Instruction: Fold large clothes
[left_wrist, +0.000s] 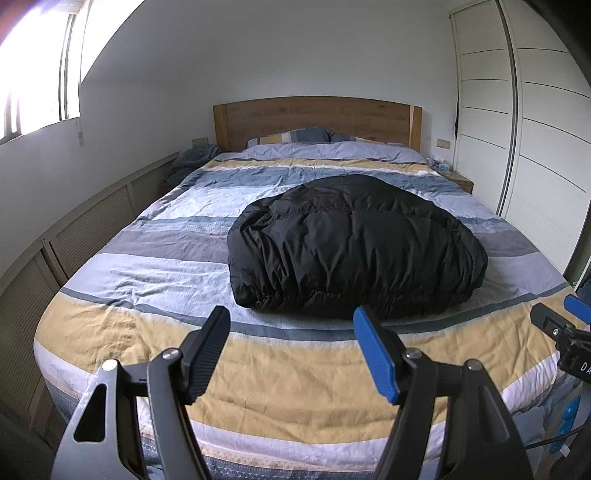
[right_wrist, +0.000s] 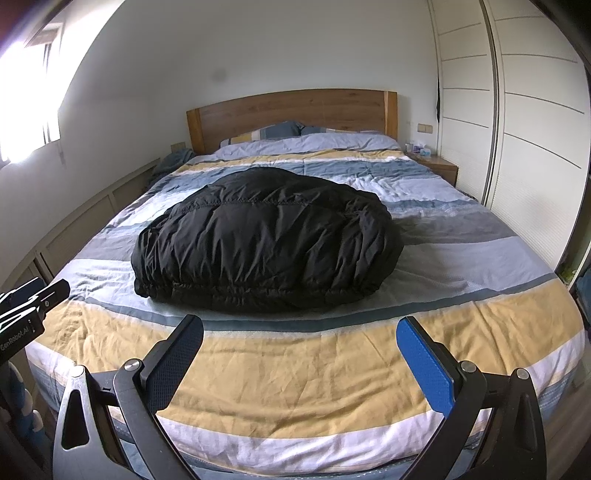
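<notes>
A black puffy down jacket (left_wrist: 351, 247) lies bundled in a compact mound on the striped bed (left_wrist: 258, 369); it also shows in the right wrist view (right_wrist: 266, 243). My left gripper (left_wrist: 291, 332) is open and empty, held above the foot of the bed, short of the jacket's near edge. My right gripper (right_wrist: 301, 339) is open and empty, also above the foot of the bed, apart from the jacket. The right gripper shows at the right edge of the left wrist view (left_wrist: 561, 325), and the left gripper at the left edge of the right wrist view (right_wrist: 33, 302).
A wooden headboard (left_wrist: 317, 118) and pillows (left_wrist: 295, 134) stand at the far end. A white sliding wardrobe (left_wrist: 535, 129) runs along the right. Low louvred cabinets (left_wrist: 92, 229) run along the left under a window. A nightstand (left_wrist: 458, 181) sits at the far right.
</notes>
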